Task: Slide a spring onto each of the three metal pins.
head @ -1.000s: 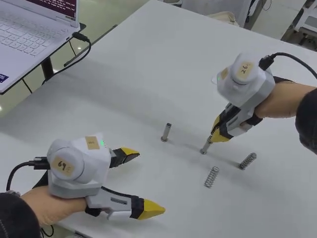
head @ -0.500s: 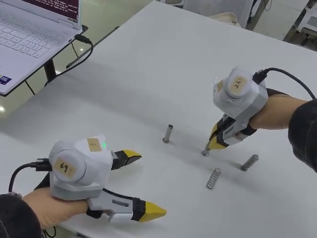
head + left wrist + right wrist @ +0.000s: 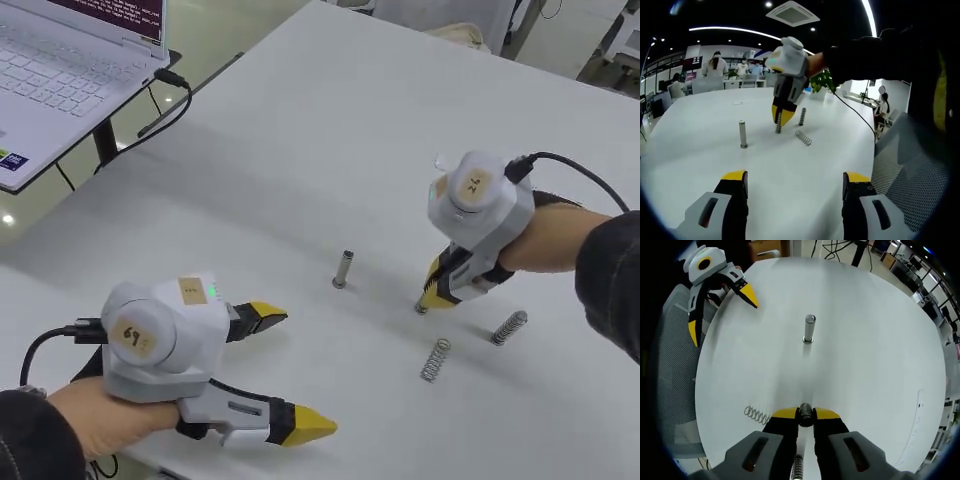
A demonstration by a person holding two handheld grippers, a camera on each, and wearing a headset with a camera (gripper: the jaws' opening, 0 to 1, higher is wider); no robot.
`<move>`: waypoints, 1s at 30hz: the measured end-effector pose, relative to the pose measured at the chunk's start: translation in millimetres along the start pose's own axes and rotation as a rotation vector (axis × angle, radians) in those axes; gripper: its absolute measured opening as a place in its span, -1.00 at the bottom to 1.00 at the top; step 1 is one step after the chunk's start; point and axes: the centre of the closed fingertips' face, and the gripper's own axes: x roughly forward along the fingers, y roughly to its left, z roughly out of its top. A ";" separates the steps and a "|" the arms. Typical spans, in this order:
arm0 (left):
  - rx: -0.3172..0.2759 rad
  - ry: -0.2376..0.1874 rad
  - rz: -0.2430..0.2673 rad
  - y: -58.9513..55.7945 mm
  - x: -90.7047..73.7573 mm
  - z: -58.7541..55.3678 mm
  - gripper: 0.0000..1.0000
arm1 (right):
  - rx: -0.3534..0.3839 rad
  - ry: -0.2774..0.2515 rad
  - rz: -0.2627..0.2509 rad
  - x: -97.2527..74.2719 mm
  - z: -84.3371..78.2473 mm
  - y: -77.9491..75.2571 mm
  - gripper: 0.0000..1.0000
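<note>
White bench carries all the work, and a laptop stands beside its far left edge. We hold the right gripper nearly upright over the first pin. Its fingers are pressed together on a spring that sits around the top of this pin. Compared with a second ago, this gripper is lower. The pin leaned then and showed most of its length, and now it is almost covered. We judge that the spring is sliding down and this pin is nearly finished. The left gripper rests at the near edge with its fingers wide apart and nothing between them. A second pin stands bare between the two grippers. Two more springs lie flat close to the right gripper, the nearer spring and the farther spring, so most of the task is not yet done.
</note>
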 end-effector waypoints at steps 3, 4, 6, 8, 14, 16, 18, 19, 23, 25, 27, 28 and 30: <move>0.001 -0.002 0.000 -0.2 0.1 0.7 0.48 | 0.001 -0.002 0.000 1.6 -0.5 -0.1 -0.82; 0.001 -0.001 -0.001 -0.3 0.1 0.7 0.48 | 0.001 -0.007 0.000 2.0 -0.2 -0.6 -0.82; 0.001 0.000 0.000 -0.3 0.0 0.5 0.48 | 0.006 -0.012 -0.004 2.1 0.1 -1.3 -0.80; 0.000 0.000 -0.001 -0.7 -0.1 0.4 0.49 | 0.010 -0.015 0.003 2.3 0.0 0.2 -0.76; 0.001 0.002 -0.001 -0.8 0.3 -0.9 0.48 | 0.020 -0.028 -0.012 0.9 -0.6 -0.7 -0.58; -0.001 0.001 -0.004 -1.2 0.4 -0.5 0.48 | 0.028 -0.039 -0.012 -0.8 0.5 -0.5 -0.55; 0.002 0.002 -0.003 -1.2 0.5 -0.5 0.48 | 0.032 -0.044 -0.011 -1.7 1.1 -0.1 -0.50; 0.000 0.003 -0.005 -1.5 0.6 -0.5 0.48 | 0.028 -0.044 -0.017 -2.2 1.0 -0.4 -0.49; 0.002 0.004 -0.007 -1.6 0.9 0.1 0.47 | 0.034 -0.048 -0.022 -5.8 0.4 -0.4 -0.46; 0.005 0.004 -0.007 -1.7 1.0 1.2 0.47 | 0.035 -0.053 -0.031 -9.3 0.3 -1.3 -0.45; 0.008 0.002 -0.006 -1.8 1.0 2.8 0.46 | 0.039 -0.062 -0.036 -12.8 0.8 -1.6 -0.43; 0.010 0.003 -0.007 -2.1 1.2 3.5 0.46 | 0.038 -0.066 -0.042 -14.8 0.8 -1.9 -0.42; 0.012 0.003 -0.006 -2.2 1.3 4.5 0.45 | 0.040 -0.072 -0.046 -17.6 1.3 -1.7 -0.42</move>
